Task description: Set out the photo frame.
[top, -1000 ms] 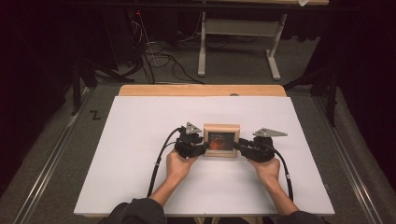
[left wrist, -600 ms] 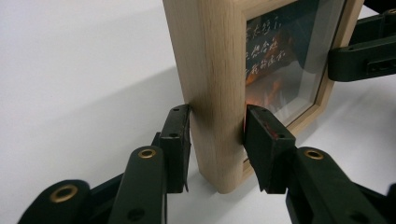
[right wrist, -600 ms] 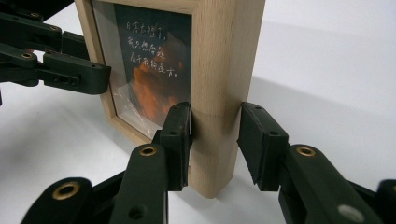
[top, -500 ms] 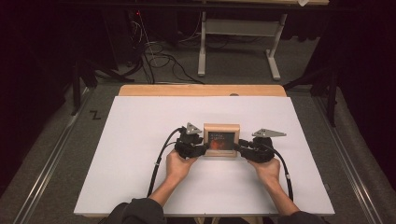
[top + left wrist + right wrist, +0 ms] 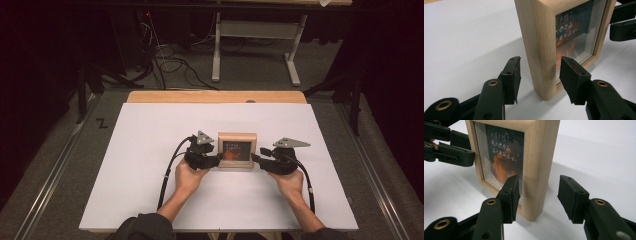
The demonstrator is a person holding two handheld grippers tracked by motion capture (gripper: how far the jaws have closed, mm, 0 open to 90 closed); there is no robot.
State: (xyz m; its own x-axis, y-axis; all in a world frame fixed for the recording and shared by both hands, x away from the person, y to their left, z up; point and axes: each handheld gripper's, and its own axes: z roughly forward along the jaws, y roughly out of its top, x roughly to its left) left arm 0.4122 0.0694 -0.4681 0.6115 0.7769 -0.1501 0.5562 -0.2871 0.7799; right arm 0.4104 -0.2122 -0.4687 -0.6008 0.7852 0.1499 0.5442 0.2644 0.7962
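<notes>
A light wooden picture frame (image 5: 237, 150) stands upright on the white table (image 5: 150, 130), its glass front showing an orange picture with pale writing. My left gripper (image 5: 214, 160) reaches in at its left edge and my right gripper (image 5: 257, 159) at its right edge. In the left gripper view the frame's corner post (image 5: 537, 45) sits between the jaws of the left gripper (image 5: 541, 62), and both pads stand a little off the wood. In the right gripper view the other post (image 5: 536, 170) sits the same way inside the right gripper (image 5: 539, 181). Both pairs of jaws have just been opening.
The white table top ends in a wooden strip (image 5: 215, 96) at the far side. Beyond it are a dark floor, cables (image 5: 165, 60) and a white table base (image 5: 255, 45). Black cables (image 5: 167, 175) trail from each gripper towards the person.
Both grippers' jaws have spread apart off the frame's side posts. The hands and the frame stay where they were.
</notes>
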